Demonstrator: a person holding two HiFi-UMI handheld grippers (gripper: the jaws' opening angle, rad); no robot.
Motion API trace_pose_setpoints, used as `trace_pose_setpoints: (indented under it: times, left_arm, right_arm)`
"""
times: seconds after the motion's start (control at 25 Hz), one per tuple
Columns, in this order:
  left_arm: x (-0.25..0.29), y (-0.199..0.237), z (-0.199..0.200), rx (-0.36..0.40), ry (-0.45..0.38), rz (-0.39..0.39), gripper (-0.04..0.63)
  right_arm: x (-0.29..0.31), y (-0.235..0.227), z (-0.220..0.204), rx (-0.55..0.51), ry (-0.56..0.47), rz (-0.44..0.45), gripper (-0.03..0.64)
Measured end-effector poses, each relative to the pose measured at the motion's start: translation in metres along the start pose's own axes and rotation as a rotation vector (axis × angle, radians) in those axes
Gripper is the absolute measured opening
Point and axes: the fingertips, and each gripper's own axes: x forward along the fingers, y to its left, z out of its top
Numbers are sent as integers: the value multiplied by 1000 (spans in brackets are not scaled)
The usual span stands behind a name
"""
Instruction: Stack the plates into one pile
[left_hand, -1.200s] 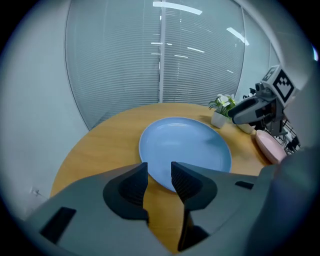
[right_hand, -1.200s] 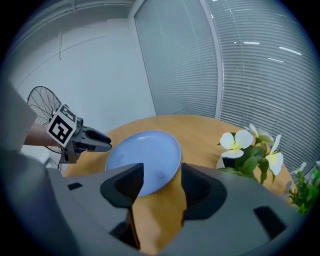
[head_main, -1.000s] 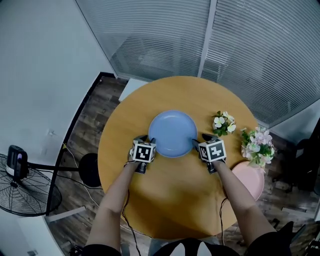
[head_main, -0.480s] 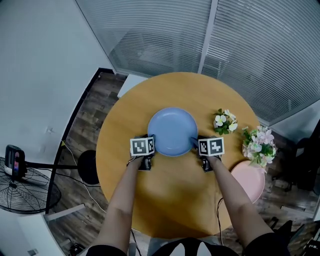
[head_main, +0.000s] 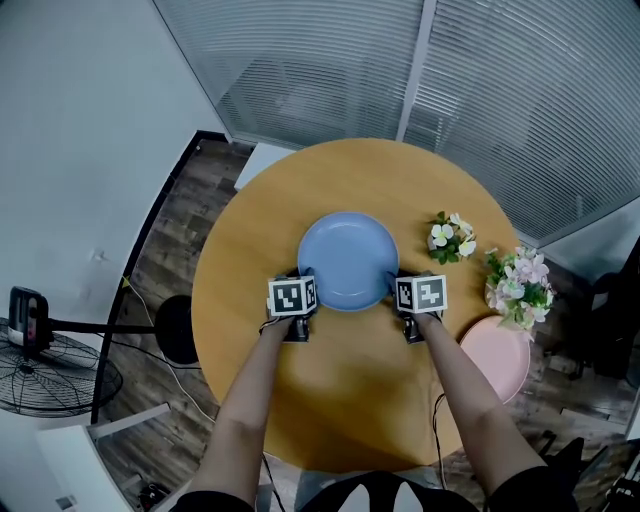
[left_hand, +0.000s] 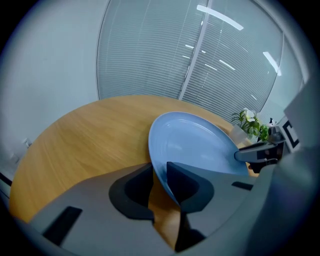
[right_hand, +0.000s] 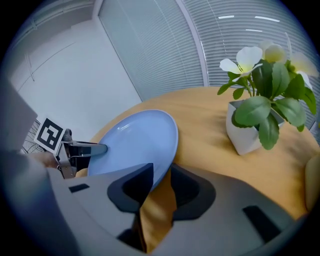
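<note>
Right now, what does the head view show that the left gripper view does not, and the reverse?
Only the head view: the pink plate at the right edge of the table, and the fan on the floor. Only the left gripper view: the rim of the blue plate between the jaws of the left gripper, which have just been closing on it. Both: the blue plate, the table, the small flower pot.

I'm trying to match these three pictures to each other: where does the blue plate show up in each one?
Head view: the blue plate lies at mid-picture.
Left gripper view: the blue plate fills the area right of centre.
Right gripper view: the blue plate sits left of centre, in the lower middle.
Shared landmark: the potted white flowers, right of the plate in all three views.
</note>
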Motion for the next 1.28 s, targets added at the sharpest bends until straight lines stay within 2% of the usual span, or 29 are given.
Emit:
trace_pose_setpoints:
  times: [0.32,1.28]
  left_arm:
    - [-15,-13,-15,18,-7,-11,97]
    - [-95,-50,-80,-24,-31,-59,97]
  right_arm:
    - [-16,1,-20,14,2,-11,112]
    - [-95,28,-86,19,-13,21,110]
